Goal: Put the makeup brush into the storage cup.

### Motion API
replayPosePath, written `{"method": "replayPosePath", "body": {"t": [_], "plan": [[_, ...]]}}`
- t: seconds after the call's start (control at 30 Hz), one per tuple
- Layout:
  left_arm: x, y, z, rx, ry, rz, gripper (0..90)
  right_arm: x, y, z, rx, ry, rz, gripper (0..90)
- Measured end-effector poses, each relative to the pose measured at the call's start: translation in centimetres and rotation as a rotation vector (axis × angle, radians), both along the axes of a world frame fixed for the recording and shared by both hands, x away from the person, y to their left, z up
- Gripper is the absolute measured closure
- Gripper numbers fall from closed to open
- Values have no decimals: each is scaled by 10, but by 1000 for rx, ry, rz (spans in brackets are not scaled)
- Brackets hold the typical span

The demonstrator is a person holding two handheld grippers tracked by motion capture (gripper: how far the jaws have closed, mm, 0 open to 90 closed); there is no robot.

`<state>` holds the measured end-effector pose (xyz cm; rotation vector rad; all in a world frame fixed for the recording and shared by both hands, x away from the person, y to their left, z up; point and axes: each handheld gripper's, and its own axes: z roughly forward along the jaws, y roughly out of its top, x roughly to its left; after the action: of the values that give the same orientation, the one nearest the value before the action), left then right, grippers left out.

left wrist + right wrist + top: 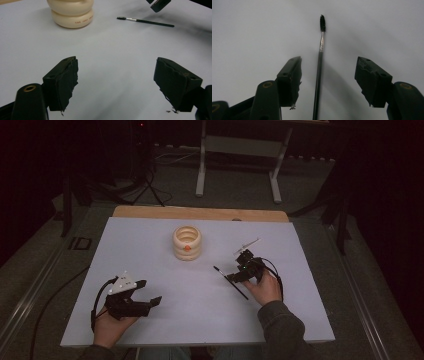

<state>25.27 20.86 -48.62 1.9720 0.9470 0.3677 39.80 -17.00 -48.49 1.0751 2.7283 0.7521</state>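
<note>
Right gripper (328,82) poised over a slim black brush (319,67) lying flat on the white table (165,320). In the right gripper view the brush handle runs lengthwise between the two jaws, nearer the left-hand jaw, touching neither; the bristled tip and its silver ferrule point away, beyond the jaw tips. The jaws stand fairly wide, with clear table showing on either side of the handle, so nothing is gripped.

In the high view the right gripper (240,270) sits over the brush (231,282), which lies diagonally, its bristled end (the one farther from the person) pointing towards the table's middle.

Left gripper (147,295), held low near the table's near edge, well apart from the brush; its jaws are spread wide with only bare table between them, as the left gripper view (116,85) confirms. Ahead of these jaws, in that view, stands a cream ribbed container (71,12) to the left and the brush (145,21) to the right, with a jaw of the other gripper just above the handle's far end.
</note>
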Motion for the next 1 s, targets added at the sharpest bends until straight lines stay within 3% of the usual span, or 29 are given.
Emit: {"method": "replayPosePath", "body": {"t": [1.0], "plan": [[0,0,0,-2,1,-3,202,-2,13,-23,-144,82,68,676]]}}
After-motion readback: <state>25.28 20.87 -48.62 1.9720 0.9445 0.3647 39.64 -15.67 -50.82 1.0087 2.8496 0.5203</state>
